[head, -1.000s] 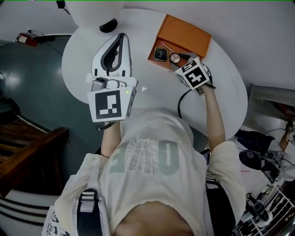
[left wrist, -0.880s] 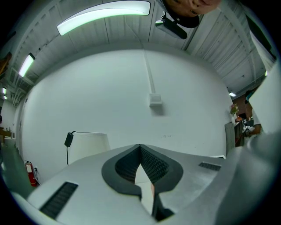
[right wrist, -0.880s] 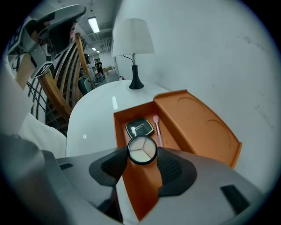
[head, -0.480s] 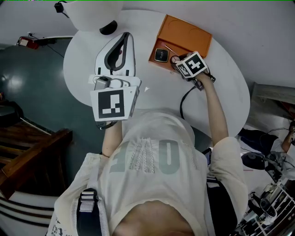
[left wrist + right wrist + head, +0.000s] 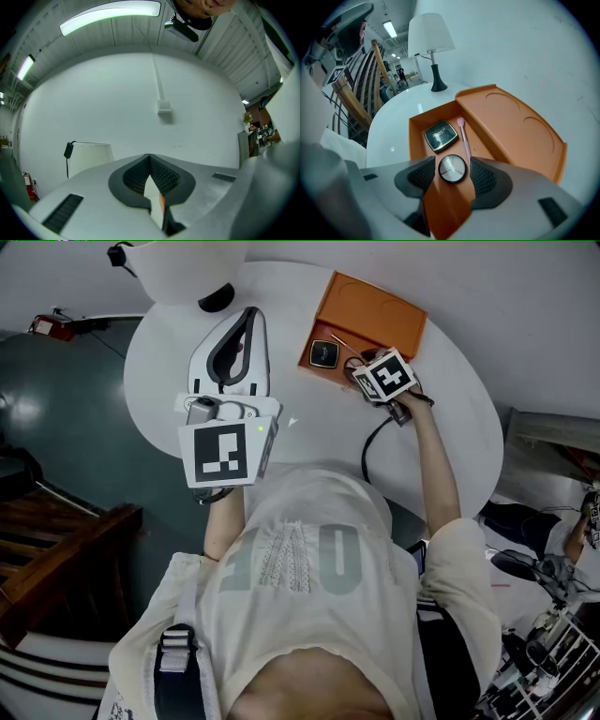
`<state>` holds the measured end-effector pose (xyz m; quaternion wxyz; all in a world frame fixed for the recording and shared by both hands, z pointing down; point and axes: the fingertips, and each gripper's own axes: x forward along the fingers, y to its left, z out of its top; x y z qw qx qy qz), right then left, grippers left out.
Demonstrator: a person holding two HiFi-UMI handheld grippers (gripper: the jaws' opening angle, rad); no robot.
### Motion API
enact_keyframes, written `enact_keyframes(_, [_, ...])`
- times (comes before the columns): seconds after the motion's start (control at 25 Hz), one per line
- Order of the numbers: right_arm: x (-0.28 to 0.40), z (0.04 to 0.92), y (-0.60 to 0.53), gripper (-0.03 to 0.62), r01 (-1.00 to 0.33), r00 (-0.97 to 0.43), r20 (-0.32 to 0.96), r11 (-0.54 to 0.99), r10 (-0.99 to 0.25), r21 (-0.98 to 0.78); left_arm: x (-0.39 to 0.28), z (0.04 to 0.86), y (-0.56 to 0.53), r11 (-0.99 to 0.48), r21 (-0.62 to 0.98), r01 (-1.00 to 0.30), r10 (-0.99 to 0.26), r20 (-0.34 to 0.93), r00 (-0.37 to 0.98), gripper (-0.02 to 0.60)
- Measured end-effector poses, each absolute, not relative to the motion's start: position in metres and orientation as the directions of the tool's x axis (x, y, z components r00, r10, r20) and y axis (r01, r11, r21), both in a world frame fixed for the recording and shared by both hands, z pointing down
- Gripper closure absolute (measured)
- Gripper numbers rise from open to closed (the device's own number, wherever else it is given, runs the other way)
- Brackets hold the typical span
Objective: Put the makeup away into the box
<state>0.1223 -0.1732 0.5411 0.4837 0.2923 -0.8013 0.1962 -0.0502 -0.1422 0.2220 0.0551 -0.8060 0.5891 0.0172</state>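
An orange box [image 5: 386, 304] with its lid folded back lies on the white round table [image 5: 450, 427]. Inside lie a square black compact [image 5: 440, 135], a pink brush [image 5: 464, 137] and a round silver compact [image 5: 452, 168]. My right gripper [image 5: 453, 174] points steeply down into the box. Its jaws have just been opening, and the round compact lies between the pads with slim gaps on both sides. In the head view the marker cube [image 5: 385, 376] hides that compact; the square compact [image 5: 324, 352] shows beside it. My left gripper [image 5: 249, 317] is held level over the table, jaws together, nothing in them.
A white lamp [image 5: 430, 33] on a black foot stands at the table's far edge, left of the box. A black cable [image 5: 374, 442] runs from the right gripper towards the person. Wooden stair rails [image 5: 356, 101] and a dark floor lie beyond the table's left side.
My right gripper has sunk into the box and rolled slightly, and its marker cube now covers the round compact in the head view. The left gripper has kept still.
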Motion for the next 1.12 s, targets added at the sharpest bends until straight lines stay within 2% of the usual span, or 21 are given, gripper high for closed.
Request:
enact_keyframes(0.12, [0.12,0.522,-0.177,0.367,-0.661,-0.375,0.863,0.751,-0.337,0.006,-0.051,0.222,-0.141,-0.299,-0.067,-0.952,-0.948,-0.094,0.304,0.575])
enact_keyframes(0.28, [0.121,0.461,-0.194,0.37,-0.739,-0.436,0.73,0.672,-0.526,0.043,-0.041,0.216,-0.139,-0.328,-0.057,-0.943,-0.936,-0.115,0.333,0.575])
enact_keyframes(0.36, [0.124,0.408,-0.202,0.394,-0.796,-0.466,0.599,0.604,-0.651,0.038,-0.03,0.213,-0.137,-0.358,-0.068,-0.931,-0.923,-0.121,0.364,0.575])
enact_keyframes(0.44, [0.135,0.347,-0.205,0.472,-0.865,-0.437,0.423,0.5,-0.794,0.046,-0.021,0.211,-0.138,-0.382,-0.083,-0.92,-0.913,-0.12,0.39,0.575])
enact_keyframes(0.52, [0.151,0.288,-0.194,0.572,-0.927,-0.352,0.228,0.372,-0.908,0.05,-0.016,0.207,-0.138,-0.4,-0.086,-0.913,-0.904,-0.128,0.408,0.575])
enact_keyframes(0.6, [0.165,0.243,-0.172,0.589,-0.969,-0.238,0.063,0.241,-0.969,0.05,-0.012,0.202,-0.136,-0.412,-0.082,-0.908,-0.897,-0.136,0.419,0.575])
enact_keyframes(0.68, [0.172,0.217,-0.148,0.589,-0.989,-0.141,-0.041,0.138,-0.989,0.059,-0.007,0.196,-0.135,-0.43,-0.075,-0.9,-0.888,-0.149,0.436,0.575])
enact_keyframes(0.8, [0.17,0.213,-0.122,0.589,-0.99,-0.094,-0.091,0.083,-0.991,0.118,0.009,0.191,-0.133,-0.464,-0.076,-0.883,-0.867,-0.165,0.47,0.575])
enact_keyframes(1.12, [0.16,0.218,-0.1,0.589,-0.985,-0.128,-0.084,0.117,-0.988,0.127,0.03,0.192,-0.124,-0.498,-0.093,-0.862,-0.848,-0.154,0.507,0.575])
